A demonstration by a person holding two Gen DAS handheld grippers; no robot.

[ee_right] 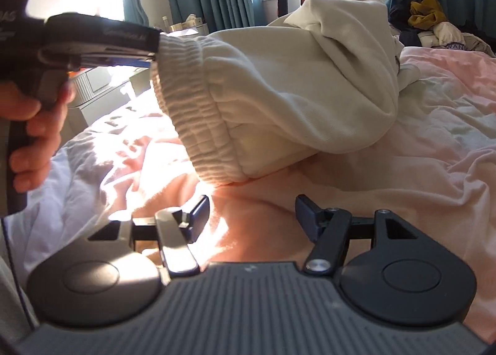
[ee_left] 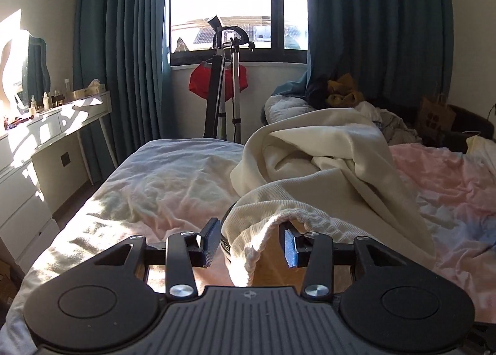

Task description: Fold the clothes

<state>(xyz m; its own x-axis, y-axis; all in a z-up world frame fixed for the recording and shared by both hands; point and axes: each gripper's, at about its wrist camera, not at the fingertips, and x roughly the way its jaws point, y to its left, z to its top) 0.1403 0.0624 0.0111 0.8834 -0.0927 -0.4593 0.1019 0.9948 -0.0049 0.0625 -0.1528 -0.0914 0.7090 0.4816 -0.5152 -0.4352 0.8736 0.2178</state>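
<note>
Left tool [ee_left: 248, 242]: its jaws stand part open with the ribbed waistband [ee_left: 297, 215] of a cream garment [ee_left: 325, 150] lying between them. From the left wrist view there is a gap between the pads and the cloth; from the right wrist view the band hangs from the tool's tip, so it appears hooked or draped rather than pinched. Whether any pad presses on it cannot be told. Right tool [ee_right: 251, 220]: released, empty, hovering just above the bed [ee_right: 403, 184], with the lower edge of the waistband just ahead of it. The rest of the garment trails beyond both tools in a bunched heap on the bed, unfolded. Risks, as judged: the band could slide off the left tool if it is lifted or tilted, since the hold looks loose. If the right tool closes low, it may catch the pink sheet along with the hem. Hard sunlight across the sheet washes out the edges, making the hem easy to misjudge.
</note>
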